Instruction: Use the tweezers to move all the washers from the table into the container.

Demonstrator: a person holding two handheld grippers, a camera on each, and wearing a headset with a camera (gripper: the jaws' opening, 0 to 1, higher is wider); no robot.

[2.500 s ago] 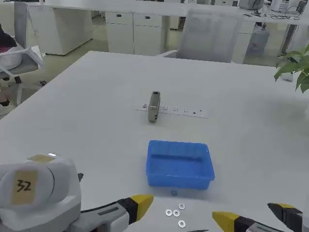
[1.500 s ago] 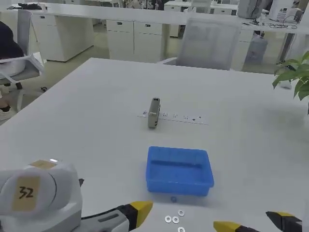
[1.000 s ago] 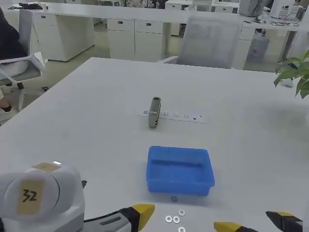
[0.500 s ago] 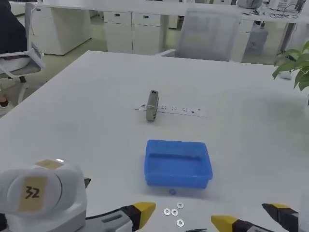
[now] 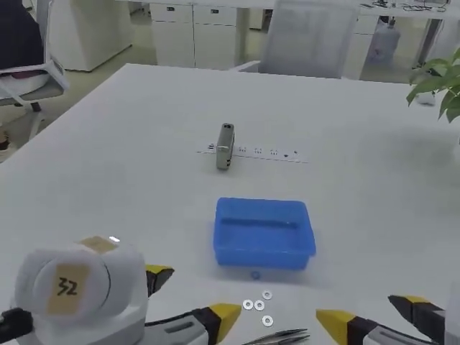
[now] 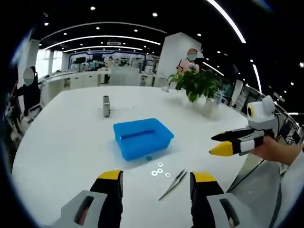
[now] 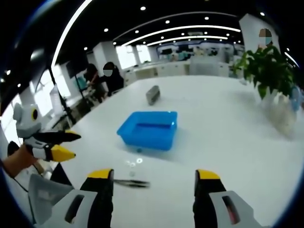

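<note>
On left hand-held gripper (image 5: 194, 292), sticker (image 5: 66, 287) "32"; jaws apart; right hand-held gripper (image 5: 368, 310) likewise.

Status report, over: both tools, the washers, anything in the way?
Both open, holding nothing: left tool, right tool. Not yet picked up: tweezers, lying on table. The washers beside them, outside container. Nothing blocking.

My left gripper (image 6: 157, 176) and right gripper (image 7: 154, 174) wear yellow tips over black, with grey bodies below. The container (image 5: 264, 233) is bright blue, one even shade all over. The washers (image 5: 257, 309) are pale silver and the tweezers (image 5: 277, 336) a dull grey metal. The table (image 5: 129, 158) is flat white — the small block (image 5: 225, 146) on it is grey, and the plant (image 5: 440, 90) is leafy green.
</note>
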